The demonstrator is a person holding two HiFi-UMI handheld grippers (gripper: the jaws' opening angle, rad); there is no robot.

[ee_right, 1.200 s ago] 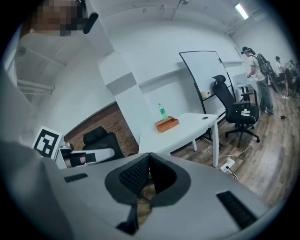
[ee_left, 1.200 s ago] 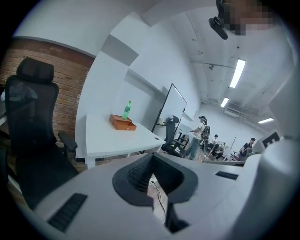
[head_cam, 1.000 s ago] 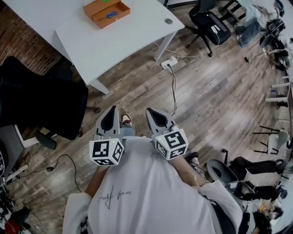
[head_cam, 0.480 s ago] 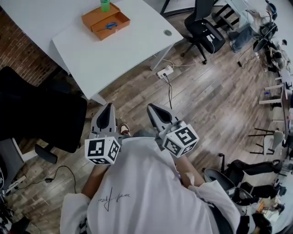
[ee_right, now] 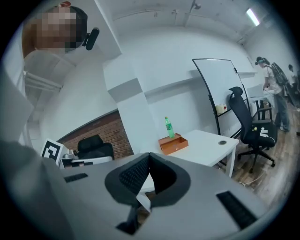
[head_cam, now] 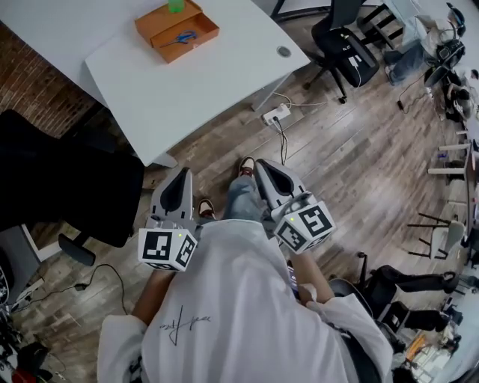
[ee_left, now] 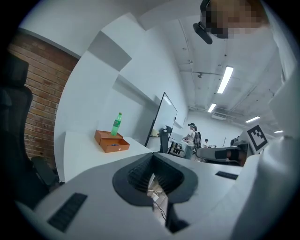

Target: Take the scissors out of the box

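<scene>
The person is stepping closer to the white desk [head_cam: 187,82], and both grippers are riding forward with them. The left gripper [head_cam: 179,173] and the right gripper [head_cam: 262,163] are keeping their jaws pressed together, pinching nothing. The blue-handled scissors [head_cam: 183,36] are still lying inside the open orange cardboard box [head_cam: 159,19], near the desk's far edge and well apart from both grippers. So the reaching is probably not starting yet. A green plastic bottle [head_cam: 176,4] is standing just behind the box. A black office chair [head_cam: 67,179] is sitting by the desk's left side, and a white power strip [head_cam: 275,114] is lying on the floor near the desk's right corner.
</scene>
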